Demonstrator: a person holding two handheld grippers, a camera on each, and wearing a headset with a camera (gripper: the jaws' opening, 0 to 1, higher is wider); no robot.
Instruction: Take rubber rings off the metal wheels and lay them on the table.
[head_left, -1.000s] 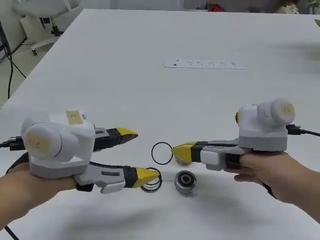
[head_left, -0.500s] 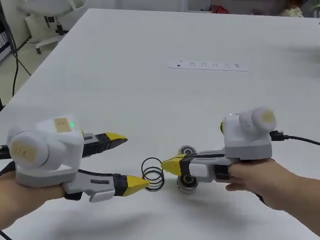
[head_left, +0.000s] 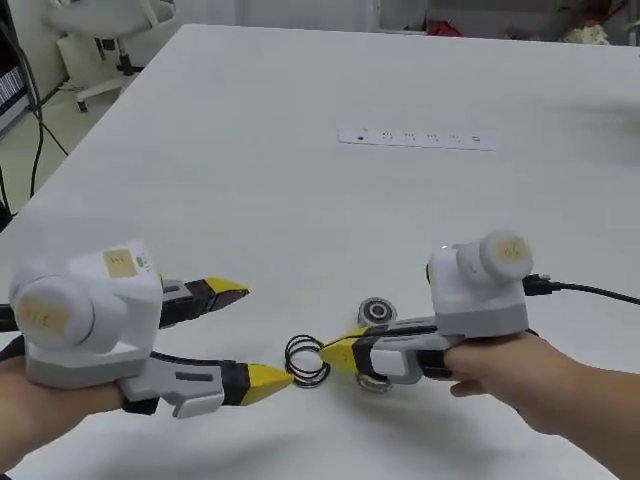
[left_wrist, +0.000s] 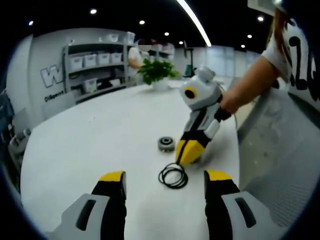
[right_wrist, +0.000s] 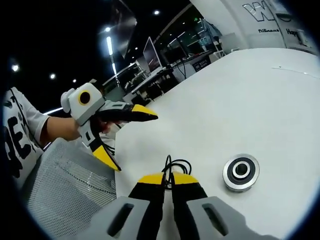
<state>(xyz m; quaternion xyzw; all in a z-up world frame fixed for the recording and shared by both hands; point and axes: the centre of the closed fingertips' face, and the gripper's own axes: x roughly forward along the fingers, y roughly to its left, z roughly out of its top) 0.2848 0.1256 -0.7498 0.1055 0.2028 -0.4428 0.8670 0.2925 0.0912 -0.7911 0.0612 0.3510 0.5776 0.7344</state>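
now the rubber ring, held up a second ago, has been lowered onto the other rings on the table, near a metal wheel. it is still pinched by the closed right gripper, so only the release seems to be left. the left gripper is kept wide open and empty.

The table is lit brightly and evenly from overhead; only faint shadows are cast on it. Glare is given off by a strip light, and gripper-view edges are bent by fisheye distortion.
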